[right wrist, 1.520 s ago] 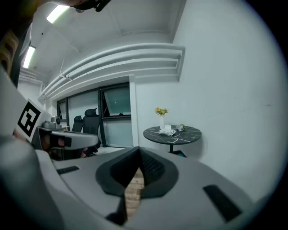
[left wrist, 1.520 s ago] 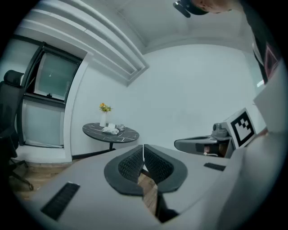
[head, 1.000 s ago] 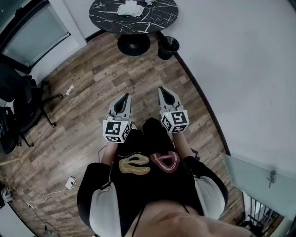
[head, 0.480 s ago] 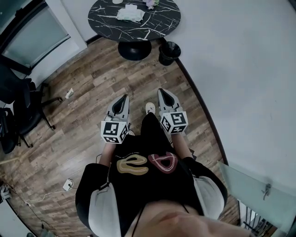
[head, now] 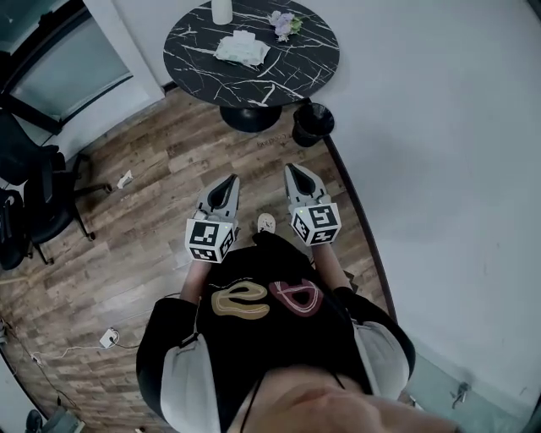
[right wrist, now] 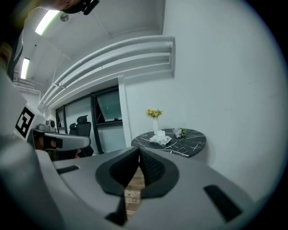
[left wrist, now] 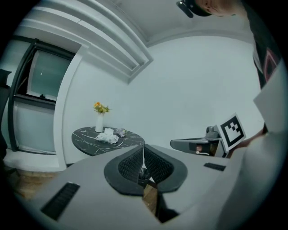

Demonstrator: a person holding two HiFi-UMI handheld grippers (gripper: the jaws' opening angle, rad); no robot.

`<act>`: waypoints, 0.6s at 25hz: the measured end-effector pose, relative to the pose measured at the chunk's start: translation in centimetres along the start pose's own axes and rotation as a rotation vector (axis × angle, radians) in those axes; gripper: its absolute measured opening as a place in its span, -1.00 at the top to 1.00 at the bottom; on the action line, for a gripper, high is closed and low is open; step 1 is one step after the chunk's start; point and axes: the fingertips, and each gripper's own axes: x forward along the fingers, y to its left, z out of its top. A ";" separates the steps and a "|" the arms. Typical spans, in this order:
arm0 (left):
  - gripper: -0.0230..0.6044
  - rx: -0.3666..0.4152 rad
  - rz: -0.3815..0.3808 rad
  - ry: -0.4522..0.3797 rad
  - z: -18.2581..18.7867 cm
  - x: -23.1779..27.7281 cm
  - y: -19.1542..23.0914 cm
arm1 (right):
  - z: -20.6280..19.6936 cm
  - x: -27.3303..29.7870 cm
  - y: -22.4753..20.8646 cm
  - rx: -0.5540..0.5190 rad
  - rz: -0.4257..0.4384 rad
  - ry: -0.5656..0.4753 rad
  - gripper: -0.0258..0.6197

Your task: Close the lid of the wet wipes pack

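Note:
The wet wipes pack lies on a round black marble table far ahead, its white lid standing up; it also shows small in the left gripper view and the right gripper view. My left gripper and right gripper are held side by side at waist height over the wooden floor, well short of the table. Both are shut with nothing between the jaws, seen in the left gripper view and the right gripper view.
On the table stand a white vase and a small purple flower bunch. A black bin sits on the floor by the table foot. An office chair is at the left, a white wall at the right.
The person has walked forward: the table and pack have come nearer and more into view. Both grippers keep their pose, shut.

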 end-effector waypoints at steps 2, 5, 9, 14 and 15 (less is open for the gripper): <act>0.86 -0.003 -0.001 -0.001 0.1 1.9 -0.6 | 0.1 1.0 -1.3 -0.010 0.032 0.014 0.88; 0.86 -0.001 0.008 -0.007 0.5 4.7 -1.3 | 0.0 2.1 -3.6 -0.010 0.072 0.036 0.88; 0.85 -0.006 0.029 -0.031 1.5 7.7 -1.8 | 0.7 3.3 -6.2 -0.017 0.113 0.036 0.88; 0.85 -0.019 0.055 -0.033 1.5 9.8 -2.1 | 1.4 4.2 -8.2 -0.015 0.136 0.030 0.88; 0.85 -0.026 0.058 -0.029 1.3 10.1 -2.2 | 1.3 4.2 -8.6 -0.011 0.137 0.030 0.88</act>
